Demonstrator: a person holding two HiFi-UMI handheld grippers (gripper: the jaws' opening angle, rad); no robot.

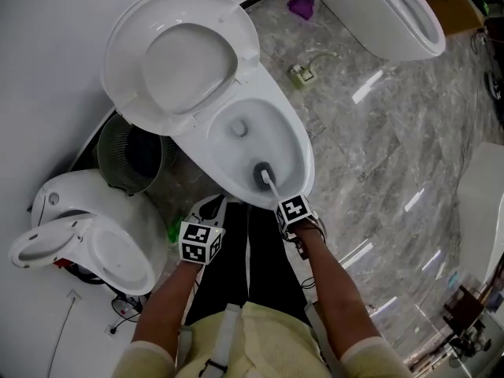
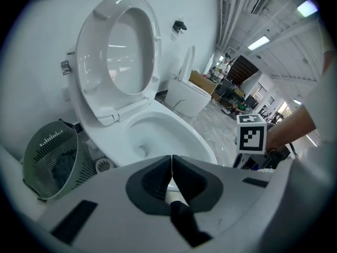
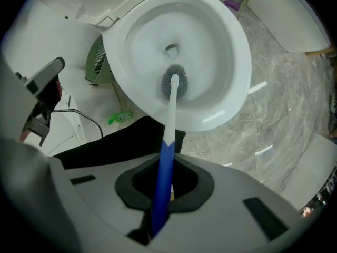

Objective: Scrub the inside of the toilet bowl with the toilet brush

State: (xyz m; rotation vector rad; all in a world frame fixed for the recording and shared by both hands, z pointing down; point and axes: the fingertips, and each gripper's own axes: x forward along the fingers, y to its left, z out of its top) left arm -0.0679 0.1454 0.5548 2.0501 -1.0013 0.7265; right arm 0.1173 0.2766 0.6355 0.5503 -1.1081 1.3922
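A white toilet bowl stands with its seat and lid raised against the wall. The toilet brush has a grey bristle head and a blue and white handle; its head rests on the near inner wall of the bowl, below the drain hole. My right gripper is shut on the brush handle, just outside the bowl's front rim. My left gripper hangs shut and empty to the left of the rim.
A grey mesh waste bin stands left of the toilet, a second white toilet nearer left and another at the back right. A green item and a cable lie on the marble floor. The person's legs stand before the bowl.
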